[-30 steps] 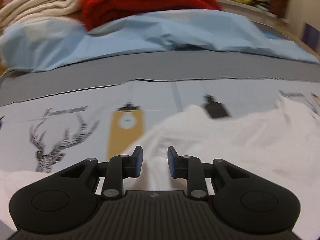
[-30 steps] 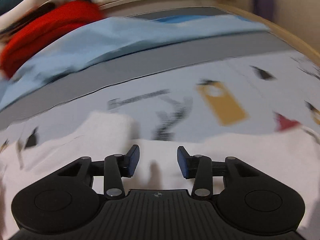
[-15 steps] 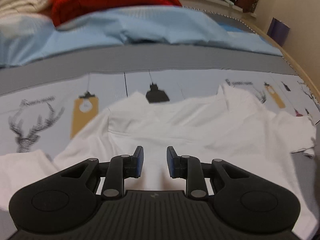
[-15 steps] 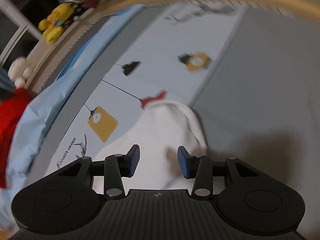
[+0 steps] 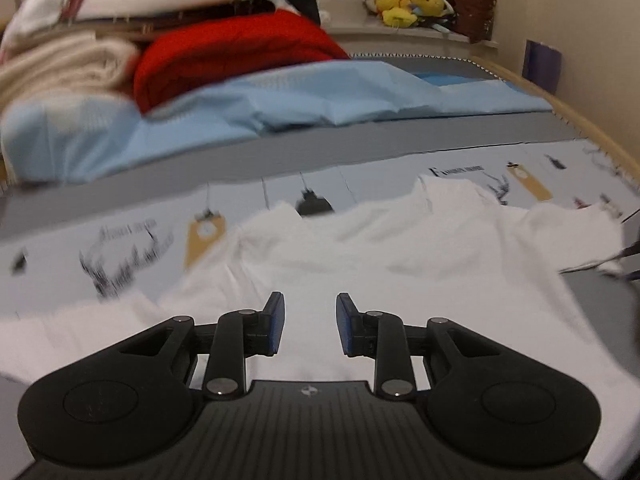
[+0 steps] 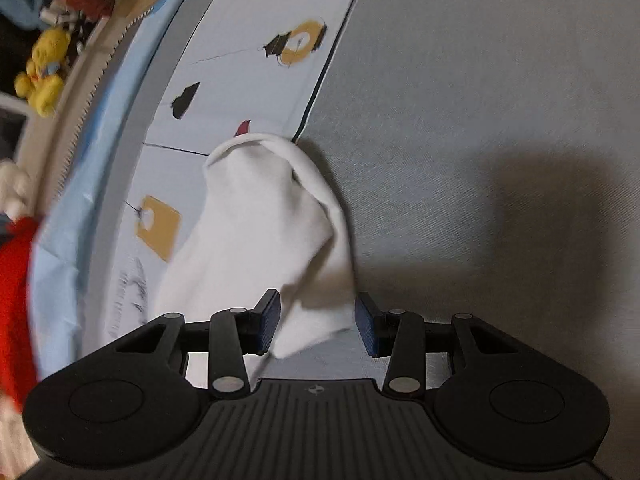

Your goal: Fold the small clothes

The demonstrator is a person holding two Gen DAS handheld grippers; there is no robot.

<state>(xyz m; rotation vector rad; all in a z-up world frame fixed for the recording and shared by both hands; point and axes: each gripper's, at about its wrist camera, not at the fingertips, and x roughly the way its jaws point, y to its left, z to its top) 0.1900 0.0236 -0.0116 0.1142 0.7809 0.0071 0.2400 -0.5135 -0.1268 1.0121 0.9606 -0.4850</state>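
Note:
A small white T-shirt (image 5: 400,252) lies spread out, a little rumpled, on a pale printed sheet (image 5: 120,248). My left gripper (image 5: 310,322) hovers over the shirt's near part. Its jaws are opening, with a clear gap and no cloth pinched between them. In the right wrist view one white sleeve (image 6: 256,224) lies across the border of the printed sheet (image 6: 240,60) and a grey cover (image 6: 480,120). My right gripper (image 6: 316,322) stands open just above the sleeve's near corner. The cloth shows between the blue pads, which do not press on it.
Behind the shirt runs a grey band, then a crumpled light blue sheet (image 5: 280,108). A red blanket (image 5: 232,52) and a cream blanket (image 5: 60,64) are piled at the back left. Yellow plush toys (image 5: 404,4) sit on a far ledge. The bed's wooden rim (image 5: 580,128) curves along the right.
My left gripper has drawn back and risen, so more of the shirt shows. My right gripper has rolled and travelled from the shirt's body out to its sleeve by the grey cover.

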